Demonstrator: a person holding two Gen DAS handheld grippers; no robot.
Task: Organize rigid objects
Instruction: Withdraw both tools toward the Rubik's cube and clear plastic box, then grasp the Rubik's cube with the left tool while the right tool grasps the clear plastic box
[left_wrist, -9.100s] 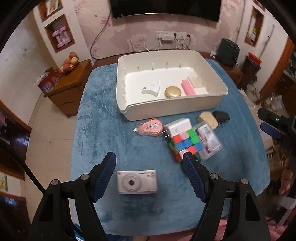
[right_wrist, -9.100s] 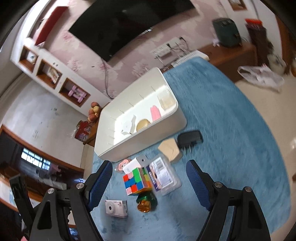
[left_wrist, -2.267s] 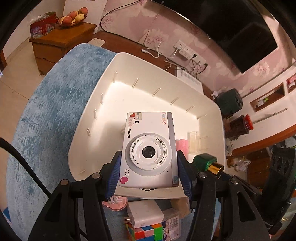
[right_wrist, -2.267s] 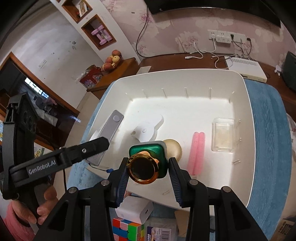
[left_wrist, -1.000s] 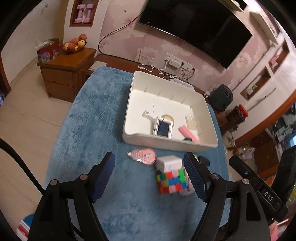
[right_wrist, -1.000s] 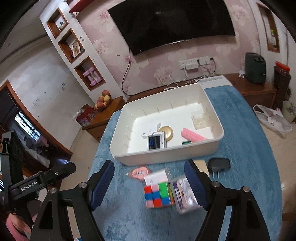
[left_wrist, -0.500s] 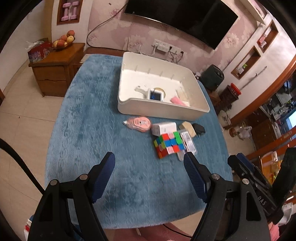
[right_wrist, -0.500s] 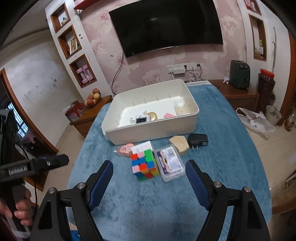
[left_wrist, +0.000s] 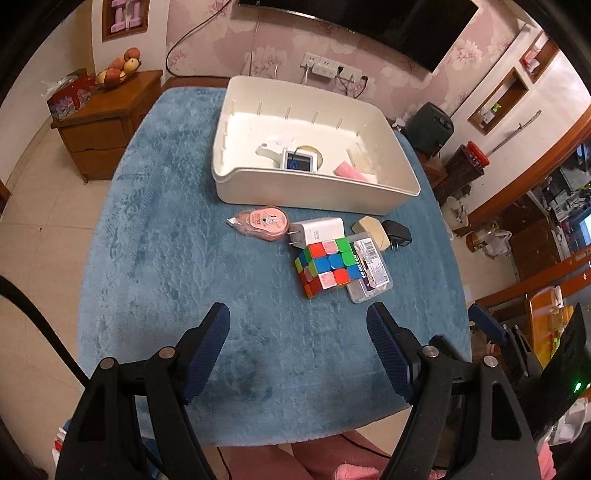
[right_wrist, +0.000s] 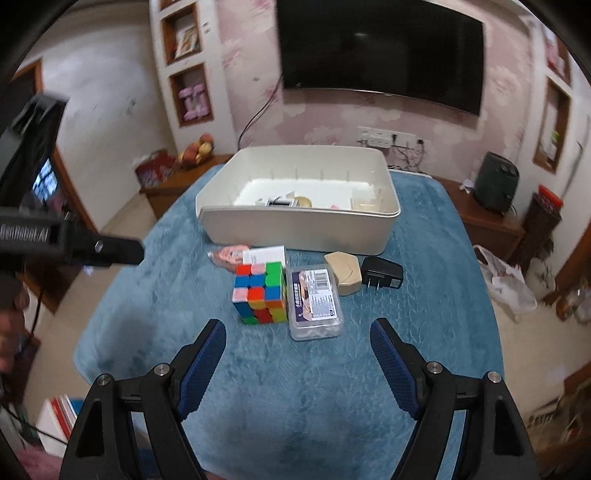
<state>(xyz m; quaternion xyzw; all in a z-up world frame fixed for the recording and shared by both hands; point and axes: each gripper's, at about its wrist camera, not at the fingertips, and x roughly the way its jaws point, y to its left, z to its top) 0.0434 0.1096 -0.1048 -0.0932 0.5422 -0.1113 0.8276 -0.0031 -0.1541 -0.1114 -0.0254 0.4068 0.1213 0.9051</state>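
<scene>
A white bin (left_wrist: 314, 192) (right_wrist: 295, 229) stands at the far side of the blue mat and holds a small camera (left_wrist: 298, 161), a pink item (left_wrist: 349, 172) and other small things. In front of it lie a pink tape dispenser (left_wrist: 264, 222), a white charger (left_wrist: 317, 230), a colour cube (left_wrist: 325, 267) (right_wrist: 260, 291), a clear plastic box (left_wrist: 369, 271) (right_wrist: 314, 302), a beige block (right_wrist: 345, 272) and a black adapter (right_wrist: 382, 277). My left gripper (left_wrist: 298, 345) is open and empty near the mat's front edge. My right gripper (right_wrist: 297, 354) is open and empty, just short of the cube and clear box.
The blue mat (left_wrist: 166, 240) covers a table. A wooden cabinet with fruit (left_wrist: 107, 110) stands at the left, and dark appliances (right_wrist: 496, 181) on a low shelf at the right. The left gripper's body (right_wrist: 55, 240) crosses the right wrist view's left side.
Both grippers released the camera and the green bottle into the bin, opened, and pulled back toward the mat's front edge. The right gripper has dropped lower.
</scene>
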